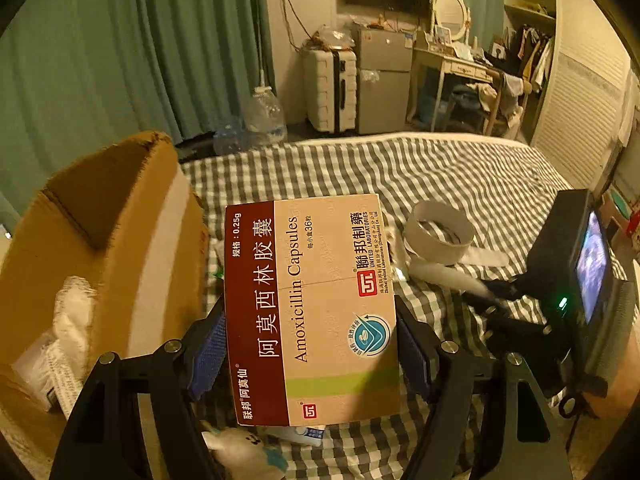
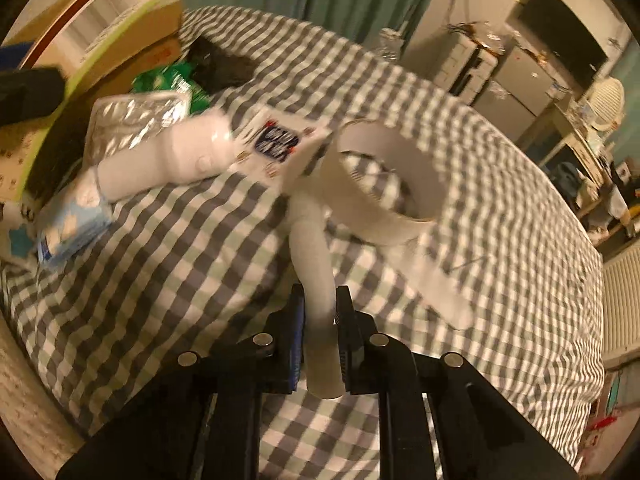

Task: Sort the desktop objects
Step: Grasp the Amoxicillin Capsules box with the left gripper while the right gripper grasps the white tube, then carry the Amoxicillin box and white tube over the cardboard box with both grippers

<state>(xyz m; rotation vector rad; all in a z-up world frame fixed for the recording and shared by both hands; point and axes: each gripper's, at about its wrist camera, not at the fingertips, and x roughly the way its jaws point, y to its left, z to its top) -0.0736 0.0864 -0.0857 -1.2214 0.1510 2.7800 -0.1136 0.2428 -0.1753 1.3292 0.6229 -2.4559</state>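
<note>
While the left gripper [image 1: 310,344] clamps the amoxicillin box [image 1: 310,308], the right gripper [image 2: 320,320] pinches a white tube [image 2: 316,280].

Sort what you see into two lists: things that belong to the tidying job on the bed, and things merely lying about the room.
Part of the job:
- amoxicillin box, gripped by the left hand-held gripper
- white tube, gripped by the right hand-held gripper
- cardboard box
- tape roll
- tissue packet

Just lying about:
- suitcase
- water bottle
- mirror
</note>
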